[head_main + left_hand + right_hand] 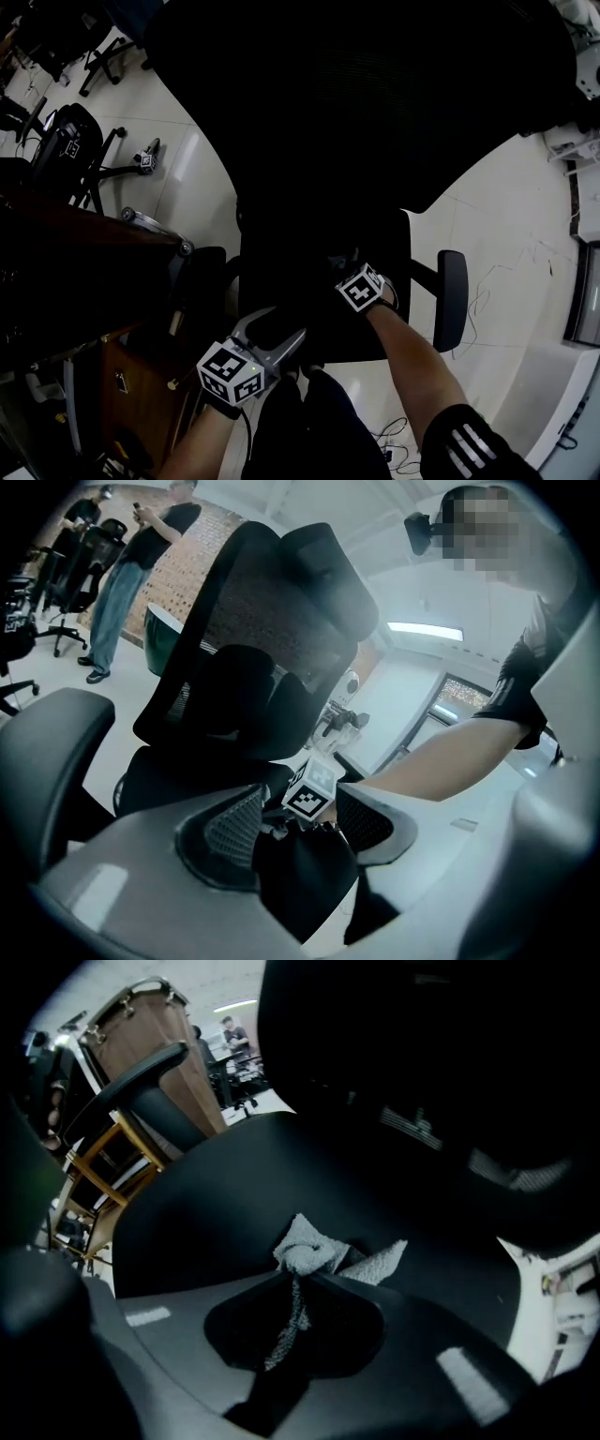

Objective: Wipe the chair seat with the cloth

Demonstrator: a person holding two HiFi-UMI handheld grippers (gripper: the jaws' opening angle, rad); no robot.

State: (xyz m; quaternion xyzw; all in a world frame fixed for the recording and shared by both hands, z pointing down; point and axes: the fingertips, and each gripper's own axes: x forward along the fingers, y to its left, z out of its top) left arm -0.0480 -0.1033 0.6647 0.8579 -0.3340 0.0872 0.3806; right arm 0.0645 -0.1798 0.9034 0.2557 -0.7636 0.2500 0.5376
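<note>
A black office chair fills the head view, its seat (319, 253) below the tall mesh backrest (356, 94). My right gripper (349, 277) is low over the seat's front part. In the right gripper view, my right gripper (298, 1274) is shut on a crumpled grey cloth (314, 1251) that rests on the seat (216, 1204). My left gripper (274, 328) hovers at the seat's front left edge, open and holding nothing. The left gripper view looks between the open jaws of my left gripper (300, 801) at the right gripper's marker cube (312, 792) and the backrest (272, 621).
Armrests flank the seat (452, 295) (47, 752). A dark wooden desk (75, 281) stands close on the left, with other office chairs (66, 141) beyond it. Cables (478, 300) lie on the pale floor at right. People (122, 583) stand far off.
</note>
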